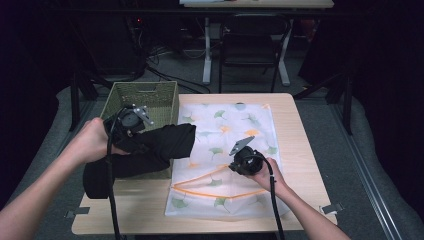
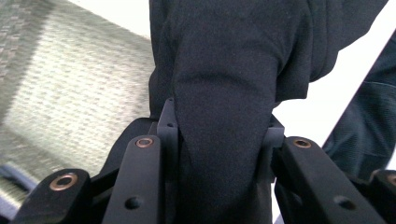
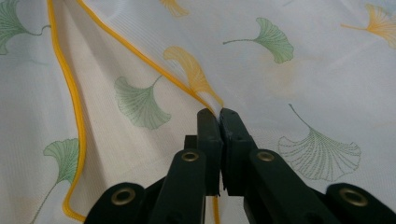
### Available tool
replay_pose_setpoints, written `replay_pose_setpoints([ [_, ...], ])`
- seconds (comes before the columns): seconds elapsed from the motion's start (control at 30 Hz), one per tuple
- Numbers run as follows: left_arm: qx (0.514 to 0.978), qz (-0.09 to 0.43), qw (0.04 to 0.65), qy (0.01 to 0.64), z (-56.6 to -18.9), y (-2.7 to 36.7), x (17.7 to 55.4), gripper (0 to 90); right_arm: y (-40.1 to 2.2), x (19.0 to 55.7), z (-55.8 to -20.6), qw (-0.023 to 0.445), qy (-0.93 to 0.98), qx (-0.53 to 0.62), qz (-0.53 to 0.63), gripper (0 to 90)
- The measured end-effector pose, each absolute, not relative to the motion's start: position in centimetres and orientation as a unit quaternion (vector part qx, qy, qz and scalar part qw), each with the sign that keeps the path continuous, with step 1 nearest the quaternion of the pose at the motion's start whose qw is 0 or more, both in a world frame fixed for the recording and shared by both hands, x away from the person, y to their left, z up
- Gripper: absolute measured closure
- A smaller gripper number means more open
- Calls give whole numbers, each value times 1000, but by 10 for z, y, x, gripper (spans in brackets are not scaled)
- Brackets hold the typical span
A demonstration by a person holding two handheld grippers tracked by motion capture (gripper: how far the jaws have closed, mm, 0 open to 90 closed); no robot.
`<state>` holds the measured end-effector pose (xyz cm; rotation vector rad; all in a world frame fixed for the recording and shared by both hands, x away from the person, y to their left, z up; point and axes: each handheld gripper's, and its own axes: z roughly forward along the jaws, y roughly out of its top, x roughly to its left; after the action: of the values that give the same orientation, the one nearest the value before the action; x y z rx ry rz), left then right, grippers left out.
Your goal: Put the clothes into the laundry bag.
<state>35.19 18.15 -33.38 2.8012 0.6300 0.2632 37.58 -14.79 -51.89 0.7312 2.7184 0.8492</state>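
The left tool is clenched on a thick fold of a black garment; in the left gripper view the dark cloth bulges up between the two jaws, which press it from both sides. The garment hangs across from that grip, its bulk lying over the left part of the tabletop and in front of the woven basket that sits at the far left corner. It looks as though it has been lifted from the basket to be carried toward the bag.

The right tool is clamped tight on the yellow-trimmed edge of a white mesh laundry bag printed with green and yellow ginkgo leaves. The bag is spread flat over the middle of the tabletop, reaching nearly to its near edge. The pinched trim rises in a ridge above the layer beneath, so the right hand seems to be holding the mouth open and steady.

Judging from this, the garment's free end, already at the bag's left edge, is meant to slide into that raised opening next.
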Motion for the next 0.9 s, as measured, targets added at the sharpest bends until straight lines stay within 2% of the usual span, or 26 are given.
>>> replay_pose_setpoints([
  [0.27, 971, 47, 133, 194, -350, 161, 343, 645, -148, 375, -518, 101, 918, 251, 290, 880],
  [0.9, 981, -14, 125, 151, -393, 121, 338, 643, -150, 375, -516, 105, 912, 260, 300, 880],
])
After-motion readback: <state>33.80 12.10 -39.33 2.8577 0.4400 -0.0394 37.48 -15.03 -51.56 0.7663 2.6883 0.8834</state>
